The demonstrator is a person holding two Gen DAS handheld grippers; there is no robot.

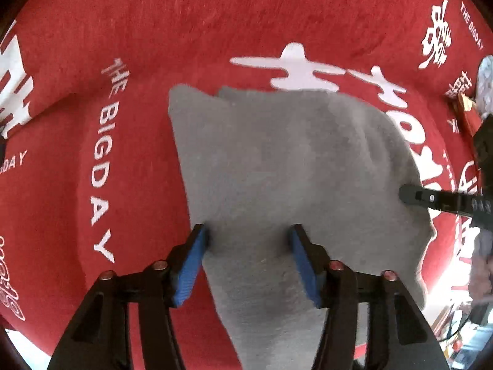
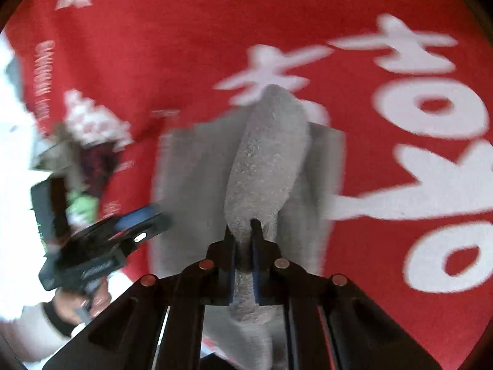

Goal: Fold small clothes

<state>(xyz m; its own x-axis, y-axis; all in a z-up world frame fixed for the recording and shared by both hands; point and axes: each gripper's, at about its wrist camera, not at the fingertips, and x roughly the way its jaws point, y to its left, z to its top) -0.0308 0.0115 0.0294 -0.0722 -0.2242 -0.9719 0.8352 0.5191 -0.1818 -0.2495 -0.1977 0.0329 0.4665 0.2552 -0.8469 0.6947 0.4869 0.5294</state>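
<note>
Mid-fold: right gripper [image 2: 243,231] pinches the grey cloth [image 1: 277,160], probably an edge; left gripper [image 1: 248,234] gapes; next, 1 fold over.

We count 1 grey cloth [image 1: 277,169], 1 red printed tablecloth [image 1: 154,30] under it, and 2 grippers: the left gripper [image 1: 248,240] and the right gripper [image 2: 243,231].

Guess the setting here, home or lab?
Probably a home: a table under a red printed cloth reading "THE BIGDAY", a grey garment spread on it, household clutter at the edge.
</note>
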